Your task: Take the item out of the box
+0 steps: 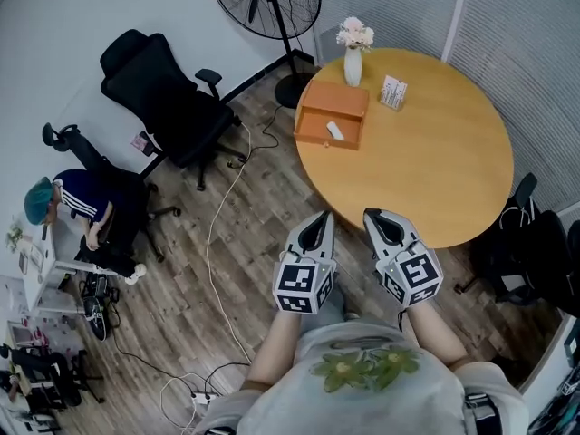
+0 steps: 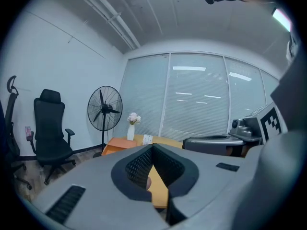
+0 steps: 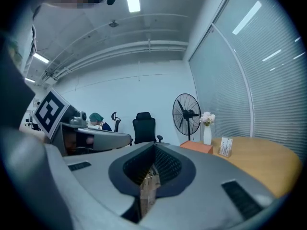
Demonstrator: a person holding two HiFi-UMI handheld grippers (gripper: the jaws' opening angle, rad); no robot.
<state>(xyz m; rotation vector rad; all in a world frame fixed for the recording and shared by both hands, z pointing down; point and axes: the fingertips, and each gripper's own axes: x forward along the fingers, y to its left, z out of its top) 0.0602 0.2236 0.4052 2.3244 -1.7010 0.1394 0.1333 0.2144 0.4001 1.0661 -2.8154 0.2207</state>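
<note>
We are holding the left hand-held gripper (image 1: 323, 220) and the right hand-held gripper (image 1: 371, 217) closed and empty.
Both are hovering side by side over the wooden floor (image 1: 227, 270), jaws pressed together with nothing between them, tips pointing toward the near edge of the round bench (image 1: 444, 161). The orange box (image 1: 317, 116) is sitting open on the bench's far side, well apart from both, with the small white item (image 1: 334, 130) lying inside it. A vase of flowers (image 1: 353, 57) is standing just behind the box.
</note>
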